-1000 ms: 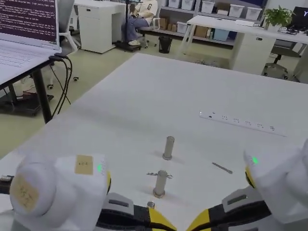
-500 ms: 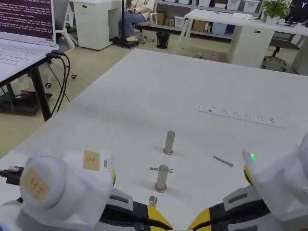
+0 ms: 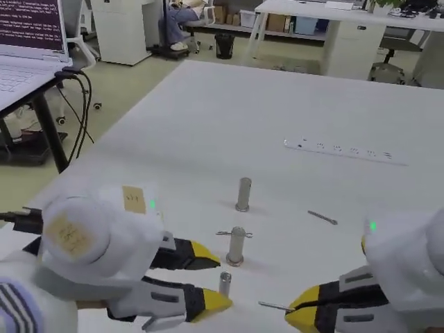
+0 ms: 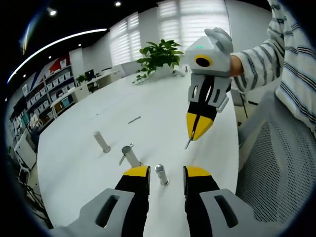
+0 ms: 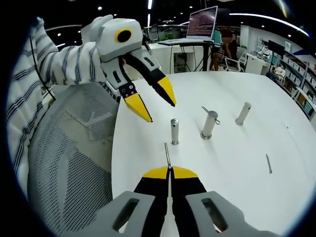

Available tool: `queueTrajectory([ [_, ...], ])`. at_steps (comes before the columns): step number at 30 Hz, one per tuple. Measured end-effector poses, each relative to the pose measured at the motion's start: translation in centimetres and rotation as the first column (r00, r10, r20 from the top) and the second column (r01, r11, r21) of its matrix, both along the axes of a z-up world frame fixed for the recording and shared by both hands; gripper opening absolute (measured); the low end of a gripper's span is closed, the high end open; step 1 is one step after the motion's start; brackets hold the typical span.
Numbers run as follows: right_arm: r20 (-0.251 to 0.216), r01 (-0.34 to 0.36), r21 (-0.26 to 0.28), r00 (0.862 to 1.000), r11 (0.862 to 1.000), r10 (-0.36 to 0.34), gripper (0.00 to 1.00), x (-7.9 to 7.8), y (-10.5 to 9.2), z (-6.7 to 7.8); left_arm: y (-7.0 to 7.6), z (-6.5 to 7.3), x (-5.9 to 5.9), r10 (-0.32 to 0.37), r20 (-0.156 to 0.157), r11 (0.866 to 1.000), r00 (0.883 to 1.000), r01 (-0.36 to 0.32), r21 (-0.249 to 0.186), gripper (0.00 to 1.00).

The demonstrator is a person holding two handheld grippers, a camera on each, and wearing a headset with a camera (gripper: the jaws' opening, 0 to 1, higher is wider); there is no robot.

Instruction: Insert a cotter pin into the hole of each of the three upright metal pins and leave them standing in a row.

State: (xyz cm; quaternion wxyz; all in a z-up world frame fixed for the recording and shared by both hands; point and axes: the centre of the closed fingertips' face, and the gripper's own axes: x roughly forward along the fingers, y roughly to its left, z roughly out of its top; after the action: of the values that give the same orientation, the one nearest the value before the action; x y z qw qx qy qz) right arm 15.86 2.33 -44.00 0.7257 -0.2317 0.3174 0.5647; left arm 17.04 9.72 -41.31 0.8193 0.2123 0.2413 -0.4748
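Note:
Three upright metal pins stand in a row on the white table (image 3: 208,118). The far pin (image 3: 243,193) is bare. A cotter pin crosses the head of the middle pin (image 3: 236,245). The near pin (image 3: 225,283) is bare and stands just ahead of my left gripper (image 3: 210,277), which is open; its yellow fingertips (image 4: 136,173) flank that pin (image 4: 161,174). My right gripper (image 3: 302,309) is shut on a cotter pin (image 5: 167,154) that points toward the near pin (image 5: 174,131), a short gap away. A spare cotter pin (image 3: 322,218) lies loose to the right.
A white power strip (image 3: 340,151) lies further back on the table. A laptop (image 3: 28,35) stands on a side table at the left, with cables hanging. The table's near edge is close behind both grippers, with a mesh chair (image 5: 74,163) below.
Both grippers have come forward into the head view toward the near pin. The left jaws now show open, and the right one's cotter pin has appeared. The head camera tilted down.

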Motion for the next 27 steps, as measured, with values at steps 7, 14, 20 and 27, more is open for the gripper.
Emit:
queueTrajectory([
  [7, 0.012, 0.084, 0.008, 0.996, 0.996, -0.085, 0.00, 0.9, 1.2, -0.2, 0.2, -0.9, 1.2, -0.075, 0.015, 0.992, 0.997, 0.073, 0.104, 0.22],
  [14, 0.020, 0.135, 0.017, 0.991, 0.991, -0.136, 0.00, 1.6, 2.7, -0.5, -0.5, -2.0, 1.1, -0.163, -0.010, 0.976, 0.987, 0.162, 0.148, 0.21],
  [20, 0.009, 0.148, 0.023, 0.989, 0.989, -0.148, 0.00, 1.3, 3.7, -0.6, -0.6, -2.4, 1.2, -0.201, -0.022, 0.965, 0.979, 0.202, 0.165, 0.20],
  [27, -0.001, 0.147, 0.002, 0.989, 0.989, -0.147, 0.00, 1.1, 3.6, -1.3, -0.7, -3.0, 1.2, -0.225, -0.035, 0.957, 0.974, 0.228, 0.178, 0.16],
])
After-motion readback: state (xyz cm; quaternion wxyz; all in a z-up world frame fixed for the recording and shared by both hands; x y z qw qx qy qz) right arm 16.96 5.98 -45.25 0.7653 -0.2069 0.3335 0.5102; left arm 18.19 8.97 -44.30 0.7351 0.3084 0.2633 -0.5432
